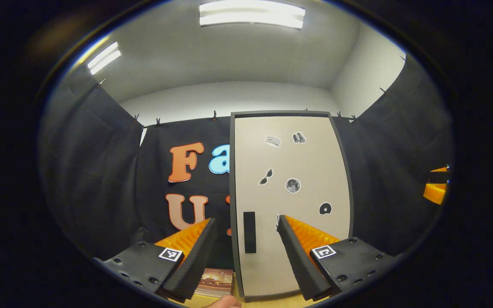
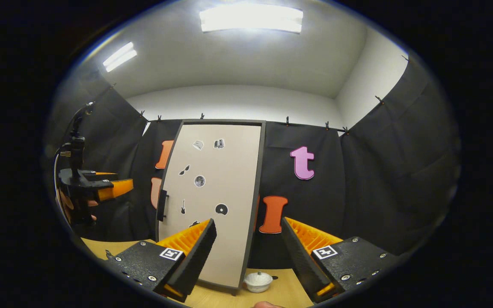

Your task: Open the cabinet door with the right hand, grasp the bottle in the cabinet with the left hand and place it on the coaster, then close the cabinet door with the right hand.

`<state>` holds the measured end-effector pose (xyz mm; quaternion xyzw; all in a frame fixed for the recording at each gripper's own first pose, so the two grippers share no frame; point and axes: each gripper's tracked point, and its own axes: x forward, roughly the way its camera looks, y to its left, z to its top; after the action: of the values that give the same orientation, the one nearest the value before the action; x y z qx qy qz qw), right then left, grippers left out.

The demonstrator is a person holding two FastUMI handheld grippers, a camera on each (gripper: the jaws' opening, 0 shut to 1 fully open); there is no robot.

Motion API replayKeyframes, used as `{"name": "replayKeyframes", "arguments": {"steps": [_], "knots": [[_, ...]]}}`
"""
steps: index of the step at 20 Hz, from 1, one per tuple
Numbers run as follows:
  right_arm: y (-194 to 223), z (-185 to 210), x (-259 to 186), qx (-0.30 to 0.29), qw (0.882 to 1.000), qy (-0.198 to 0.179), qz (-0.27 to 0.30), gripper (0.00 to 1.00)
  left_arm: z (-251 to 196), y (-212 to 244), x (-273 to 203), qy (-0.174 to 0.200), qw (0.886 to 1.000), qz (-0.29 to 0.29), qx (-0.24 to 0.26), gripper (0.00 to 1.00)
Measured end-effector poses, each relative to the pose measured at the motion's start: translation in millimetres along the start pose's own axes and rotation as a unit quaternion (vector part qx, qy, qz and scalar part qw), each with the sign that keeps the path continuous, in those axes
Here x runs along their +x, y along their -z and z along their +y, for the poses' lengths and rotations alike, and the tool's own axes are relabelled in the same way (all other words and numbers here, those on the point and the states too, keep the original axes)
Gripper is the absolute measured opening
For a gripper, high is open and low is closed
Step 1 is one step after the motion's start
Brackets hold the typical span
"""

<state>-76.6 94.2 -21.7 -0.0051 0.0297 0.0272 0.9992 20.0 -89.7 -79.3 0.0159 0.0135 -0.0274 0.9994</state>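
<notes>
In the left gripper view the left tongs (image 1: pixel 246 252) stood open and empty before the closed cabinet door (image 1: pixel 291 192), its handle (image 1: pixel 249 232) between the fingers. In the right gripper view the right tongs (image 2: pixel 248 256) were open too, the cabinet door (image 2: pixel 212 196) shut, a small white lidded bowl (image 2: pixel 258 281) on the worktop (image 2: pixel 280 291).

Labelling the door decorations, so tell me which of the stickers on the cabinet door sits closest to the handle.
The small guitar-shaped sticker, just right of the dark handle at handle height on the cabinet door. The round disc sticker lies farther right; the rest sit higher.
</notes>
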Motion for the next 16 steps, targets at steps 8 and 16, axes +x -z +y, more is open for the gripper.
{"name": "replayKeyframes", "arguments": {"steps": [8, 16], "knots": [[-11, 16, 4, 0.004, 1.000, -0.015, -0.005, 0.96, 36, -50, -14, -0.026, 0.999, -0.013, 0.025, 0.94], [-7, 36, 20, 0.012, 0.999, -0.040, -0.009, 0.94, 55, -54, -34, -0.041, 0.998, -0.019, 0.049, 0.94]]}}
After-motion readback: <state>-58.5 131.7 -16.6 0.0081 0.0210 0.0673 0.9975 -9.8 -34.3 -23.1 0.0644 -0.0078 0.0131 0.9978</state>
